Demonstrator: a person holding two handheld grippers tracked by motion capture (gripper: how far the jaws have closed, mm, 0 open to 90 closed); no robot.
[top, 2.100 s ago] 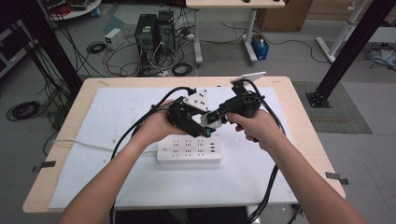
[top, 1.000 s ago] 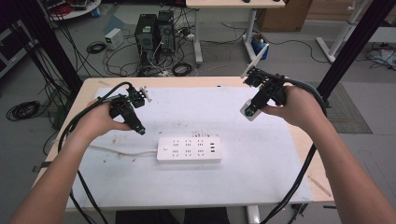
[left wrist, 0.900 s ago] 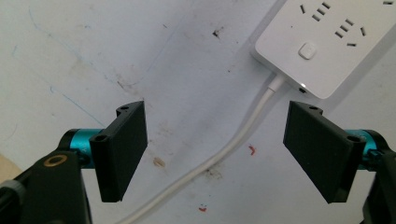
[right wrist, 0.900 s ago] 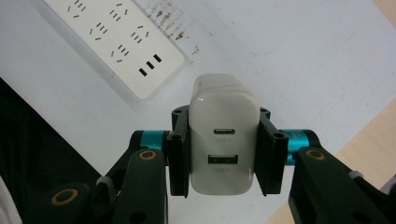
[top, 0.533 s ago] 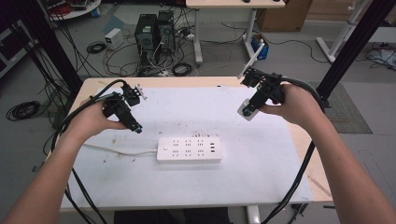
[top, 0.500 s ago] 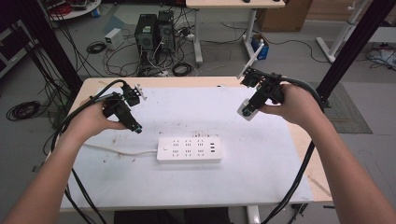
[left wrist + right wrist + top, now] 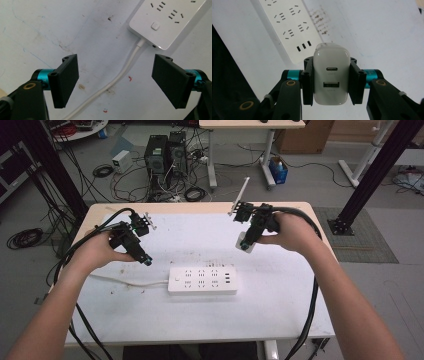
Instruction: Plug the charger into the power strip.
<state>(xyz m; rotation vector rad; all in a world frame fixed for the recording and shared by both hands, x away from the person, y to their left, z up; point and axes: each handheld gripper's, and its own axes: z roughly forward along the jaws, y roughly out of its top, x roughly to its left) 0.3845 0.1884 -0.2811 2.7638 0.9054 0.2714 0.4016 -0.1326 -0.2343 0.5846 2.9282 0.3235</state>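
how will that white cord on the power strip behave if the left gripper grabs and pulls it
The white cord lies in a loose curve on the table, so it is probably floppy and would bend rather than push. It joins the power strip, so pulling would likely drag or swing the strip. Its smooth round surface may slip between the flat pads.

A glossy, smooth white plastic charger [image 7: 331, 81] sits between matt black plastic jaws with shiny teal metal collars, above a smooth white plastic power strip [image 7: 202, 280] on a stained, matt white table [image 7: 280, 310] with pale wood edges.
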